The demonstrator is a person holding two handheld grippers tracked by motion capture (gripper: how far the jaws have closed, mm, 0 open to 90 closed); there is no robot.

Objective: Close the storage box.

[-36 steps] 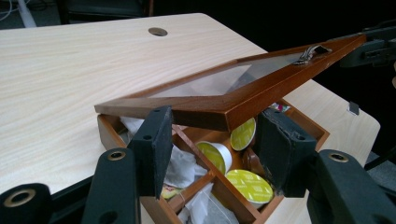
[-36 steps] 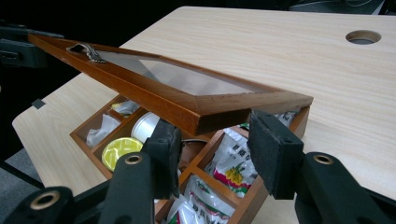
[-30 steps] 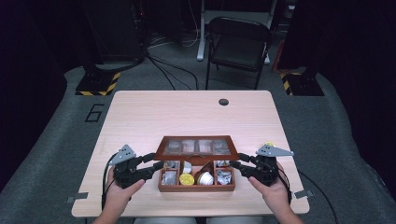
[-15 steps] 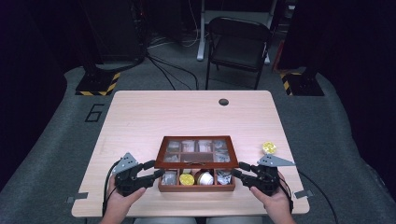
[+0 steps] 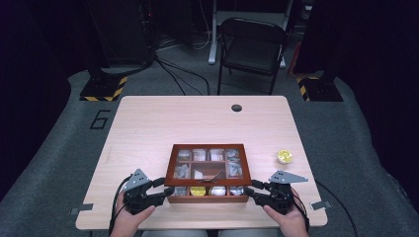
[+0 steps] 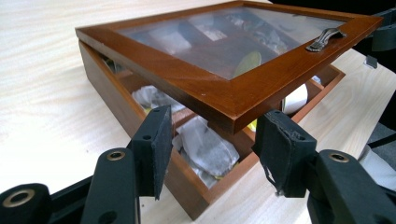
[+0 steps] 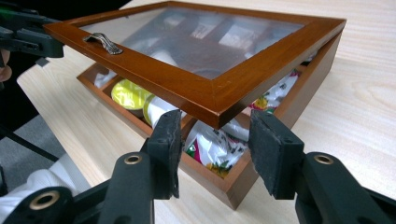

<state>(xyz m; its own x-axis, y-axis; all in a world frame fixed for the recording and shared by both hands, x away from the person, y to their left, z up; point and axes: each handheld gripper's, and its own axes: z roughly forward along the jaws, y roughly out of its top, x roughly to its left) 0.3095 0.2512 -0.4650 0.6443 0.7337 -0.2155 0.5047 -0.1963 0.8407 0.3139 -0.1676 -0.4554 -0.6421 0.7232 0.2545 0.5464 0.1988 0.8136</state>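
Left gripper (image 5: 165, 188) and right gripper (image 5: 252, 190), each clamped on a near corner of the glass-paned brown wooden lid (image 5: 207, 163), hold it ajar over the brown wooden compartment box (image 5: 207, 199) at the pale wooden table's (image 5: 197, 118) 6 o'clock edge. The lid looks stiff and fairly light, with breakable glass and probably slick varnish, so the frame corners seem the safest hold. A small round yellow capsule (image 5: 284, 156) sits well clear at the box's 3 o'clock. White paper sachets (image 6: 205, 147) inside could catch the rim.

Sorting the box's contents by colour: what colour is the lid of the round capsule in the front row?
Yellow. The capsule shows best in the right gripper view, under the raised lid of the wooden box.
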